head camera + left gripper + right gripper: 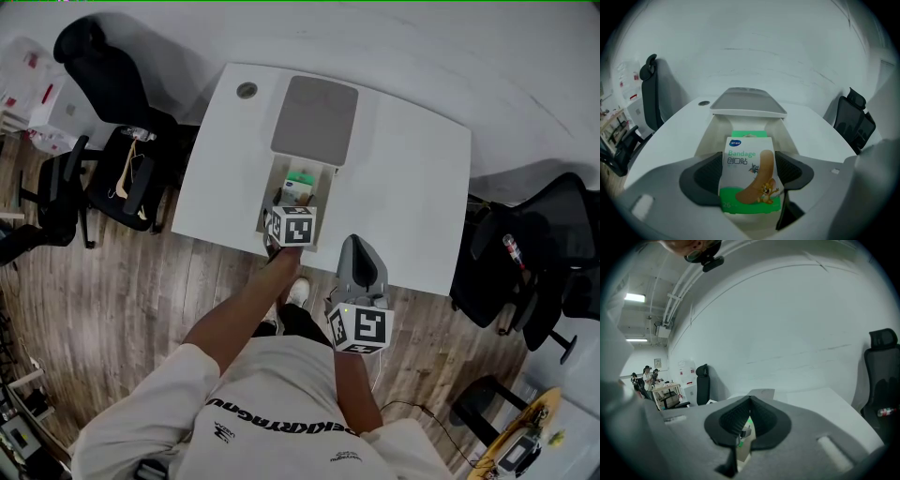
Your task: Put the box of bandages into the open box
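The left gripper (750, 160) grasps the box of bandages (749, 176) by its sides, upright with the printed front facing the camera, in the mouth of the open box (706, 139) on the white table (412, 187). The open box's grey lid (747, 101) lies flipped back behind it. The right gripper (749, 401) hovers clenched and empty near the table's front edge.
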